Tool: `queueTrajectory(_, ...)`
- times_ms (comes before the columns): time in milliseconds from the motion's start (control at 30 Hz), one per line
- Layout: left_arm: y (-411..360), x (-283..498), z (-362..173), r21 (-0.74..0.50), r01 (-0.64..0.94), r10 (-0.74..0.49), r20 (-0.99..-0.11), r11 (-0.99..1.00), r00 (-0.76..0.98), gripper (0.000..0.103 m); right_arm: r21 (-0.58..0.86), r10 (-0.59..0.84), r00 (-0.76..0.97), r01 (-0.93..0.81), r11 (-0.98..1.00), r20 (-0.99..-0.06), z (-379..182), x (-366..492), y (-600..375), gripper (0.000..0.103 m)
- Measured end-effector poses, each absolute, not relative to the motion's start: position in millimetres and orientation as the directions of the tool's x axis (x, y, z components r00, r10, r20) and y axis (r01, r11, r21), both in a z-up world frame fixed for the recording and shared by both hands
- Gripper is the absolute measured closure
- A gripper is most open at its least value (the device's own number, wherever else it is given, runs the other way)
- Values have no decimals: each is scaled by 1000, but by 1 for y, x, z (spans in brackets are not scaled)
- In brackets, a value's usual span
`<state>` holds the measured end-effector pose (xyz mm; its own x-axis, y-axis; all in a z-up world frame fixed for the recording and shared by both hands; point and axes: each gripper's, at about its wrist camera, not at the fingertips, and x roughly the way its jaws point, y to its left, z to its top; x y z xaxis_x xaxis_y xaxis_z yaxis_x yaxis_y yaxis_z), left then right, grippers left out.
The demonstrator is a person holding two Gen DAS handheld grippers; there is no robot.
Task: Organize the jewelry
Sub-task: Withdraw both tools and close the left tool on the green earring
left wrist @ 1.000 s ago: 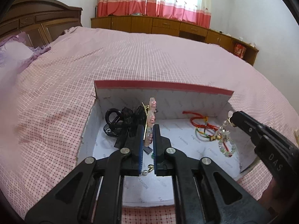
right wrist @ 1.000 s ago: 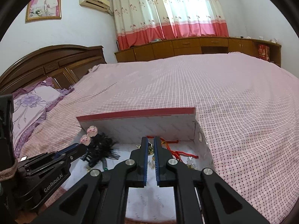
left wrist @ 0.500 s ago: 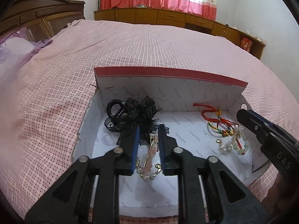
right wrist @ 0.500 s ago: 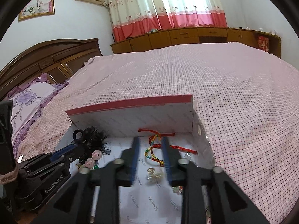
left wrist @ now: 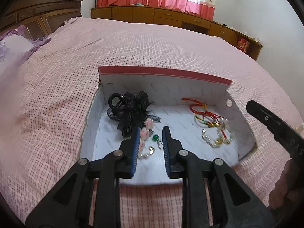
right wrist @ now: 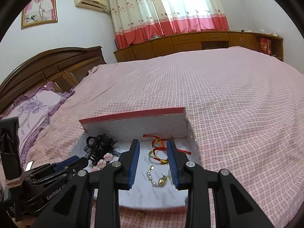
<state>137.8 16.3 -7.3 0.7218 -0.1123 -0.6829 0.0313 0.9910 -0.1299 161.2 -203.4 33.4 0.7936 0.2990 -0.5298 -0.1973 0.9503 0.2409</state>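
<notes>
Both the left tool [left wrist: 149,133] and the right tool [right wrist: 153,145] hover with fingers apart and empty over the white box [left wrist: 239,117] on the bed [left wrist: 152,43], where the pink-flower hairpin [left wrist: 146,129], black bow [left wrist: 133,104] and bracelets [right wrist: 158,153] lie.

A bedroom: bed, headboard, cabinets and curtains.

The bed [right wrist: 218,95] is spread with a pink checked cover; a purple floral pillow [right wrist: 34,106] lies at its left end against a dark wooden headboard [right wrist: 51,64]. Low wooden cabinets [right wrist: 190,41] run along the far wall under white-and-red curtains [right wrist: 167,11]. A framed wedding portrait [right wrist: 39,9] and an air conditioner [right wrist: 90,1] hang high on the wall. A red box [right wrist: 265,45] sits in the cabinets' right end.
</notes>
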Motion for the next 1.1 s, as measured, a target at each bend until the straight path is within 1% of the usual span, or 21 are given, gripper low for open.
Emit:
queueTrajectory(167, 13, 122, -2, -146, 47, -136, -685, 988, 716, 88, 262, 305, 799, -192, 946, -519, 42, 139, -213, 71)
queueTrajectory(400, 2, 98, 1, -167, 85, -178, -695, 982, 696, 87, 246, 299, 798, -195, 949, -523, 45, 107, -220, 71)
queueTrajectory(833, -17, 80, -19, -174, 122, -212, -743, 977, 634, 87, 253, 272, 788, -153, 955, -552, 30, 73, -239, 71)
queueTrajectory(1100, -27, 81, -31, -155, 136, -206, -766, 979, 609, 88, 273, 260, 780, -119, 955, -569, 16, 67, -253, 71)
